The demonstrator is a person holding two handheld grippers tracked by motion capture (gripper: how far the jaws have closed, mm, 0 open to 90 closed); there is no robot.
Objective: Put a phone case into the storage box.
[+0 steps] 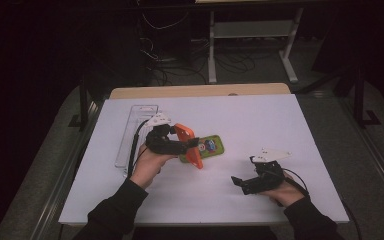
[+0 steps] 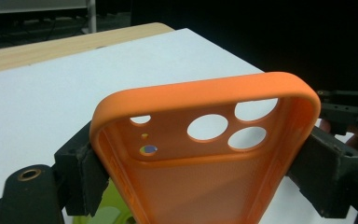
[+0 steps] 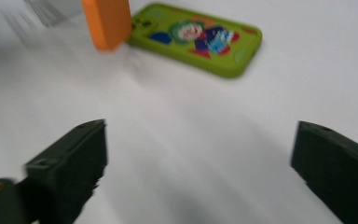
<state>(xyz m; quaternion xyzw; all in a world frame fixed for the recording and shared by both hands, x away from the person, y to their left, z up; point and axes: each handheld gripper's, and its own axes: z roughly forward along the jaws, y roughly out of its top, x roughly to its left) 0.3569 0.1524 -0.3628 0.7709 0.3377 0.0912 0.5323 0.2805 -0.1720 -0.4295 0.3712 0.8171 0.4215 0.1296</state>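
Orange case: an orange soft-plastic phone case (image 2: pixel 205 154) with round camera cut-outs, held off the white table top (image 1: pixel 260 120) between the jaws of the left gripper (image 1: pixel 192 145), left of the table's middle; its hollow inner side faces the left gripper view's camera.
Orange case, attitude: tilted on edge in the high view, its lower corner hanging just over the near end of the green case.
Left gripper: pads (image 2: pixel 91 175) press on the two long edges of the orange case, pinching it across its width.
Green case: a lime-green phone case (image 1: pixel 209 147) with a colourful cartoon clown print lies flat on the table, just behind and to the right of the orange case.
Right gripper: the right gripper (image 1: pixel 237 182) is low over the table near the front right, well apart from both cases; its jaws stand spread wide with only bare table between them, pointing towards the green case (image 3: pixel 200 39).
Clear tray: a long transparent plastic packaging tray (image 1: pixel 132 132) lies on the table at the left, beside the left hand (image 1: pixel 147 162).
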